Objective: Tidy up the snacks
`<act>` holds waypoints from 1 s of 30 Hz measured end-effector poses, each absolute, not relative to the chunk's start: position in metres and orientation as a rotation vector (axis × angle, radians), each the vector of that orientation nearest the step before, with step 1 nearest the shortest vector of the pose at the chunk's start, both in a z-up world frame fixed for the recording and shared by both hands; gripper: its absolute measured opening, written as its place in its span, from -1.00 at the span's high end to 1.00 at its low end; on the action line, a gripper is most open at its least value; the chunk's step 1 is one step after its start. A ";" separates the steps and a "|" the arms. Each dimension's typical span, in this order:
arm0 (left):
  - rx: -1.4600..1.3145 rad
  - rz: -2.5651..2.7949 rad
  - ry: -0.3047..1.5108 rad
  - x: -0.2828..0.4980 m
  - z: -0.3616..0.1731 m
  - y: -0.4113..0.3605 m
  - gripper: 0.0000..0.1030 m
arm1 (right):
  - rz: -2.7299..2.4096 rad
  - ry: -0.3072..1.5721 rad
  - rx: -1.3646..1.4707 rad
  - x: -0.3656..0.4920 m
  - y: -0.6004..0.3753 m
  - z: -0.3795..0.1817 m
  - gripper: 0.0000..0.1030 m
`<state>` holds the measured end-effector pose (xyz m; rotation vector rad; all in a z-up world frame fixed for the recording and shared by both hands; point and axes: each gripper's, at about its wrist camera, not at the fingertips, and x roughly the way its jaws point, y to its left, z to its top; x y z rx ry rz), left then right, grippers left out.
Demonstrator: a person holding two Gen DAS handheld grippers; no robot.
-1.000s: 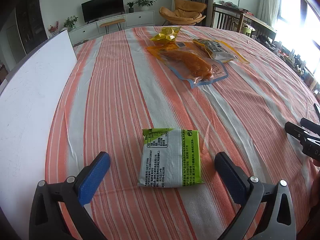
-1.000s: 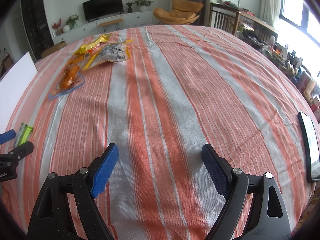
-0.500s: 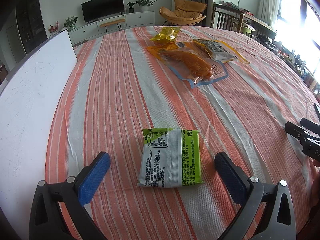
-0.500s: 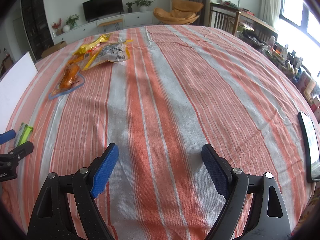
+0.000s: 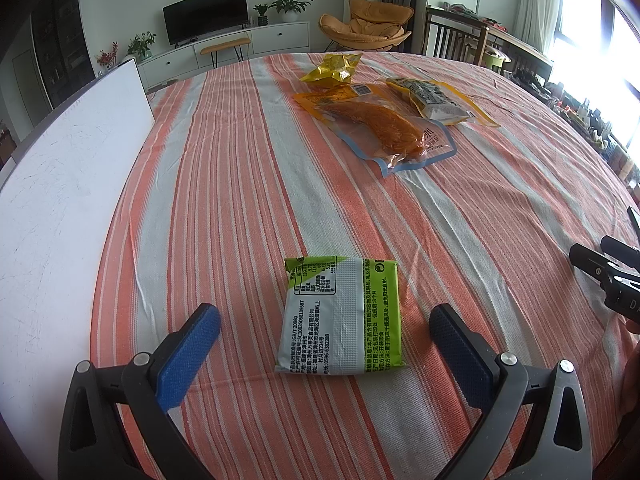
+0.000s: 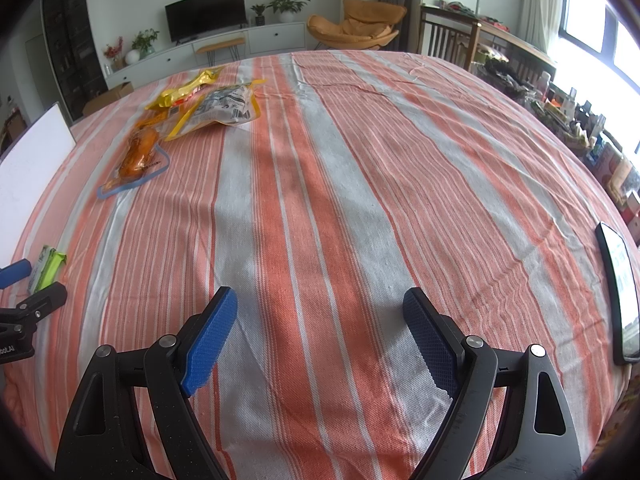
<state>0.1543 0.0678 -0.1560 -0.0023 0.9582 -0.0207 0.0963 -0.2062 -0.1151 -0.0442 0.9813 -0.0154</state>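
Observation:
A green and silver snack packet [image 5: 343,317] lies flat on the striped tablecloth [image 5: 224,184], between and just beyond the blue pads of my left gripper [image 5: 324,322], which stands open and does not touch it. Farther back lie a clear pouch with an orange snack [image 5: 380,126], a yellow-edged pouch [image 5: 436,98] and a crumpled yellow wrapper [image 5: 332,70]. My right gripper [image 6: 320,308] is open over bare cloth with nothing between its fingers. The right wrist view shows the same pouches at the far left [image 6: 218,108] and the green packet [image 6: 46,268] at its left edge.
A white board [image 5: 60,208] stands along the table's left side. A dark phone [image 6: 618,292] lies at the right edge of the table. Behind the table are a TV stand, an orange chair and wooden chairs.

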 end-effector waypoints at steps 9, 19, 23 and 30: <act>-0.003 -0.021 0.958 0.154 -0.156 0.068 -1.00 | -0.015 0.981 -0.044 0.096 -0.206 -0.115 -0.70; -0.003 -0.020 0.958 0.154 -0.156 0.068 -1.00 | -0.010 0.981 -0.036 0.096 -0.206 -0.114 -0.70; -0.003 -0.020 0.958 0.154 -0.156 0.068 -1.00 | 0.007 0.988 0.045 0.112 -0.211 -0.103 -0.69; -0.003 -0.020 0.958 0.154 -0.156 0.068 -1.00 | 0.102 1.010 0.095 0.216 -0.165 -0.069 -0.69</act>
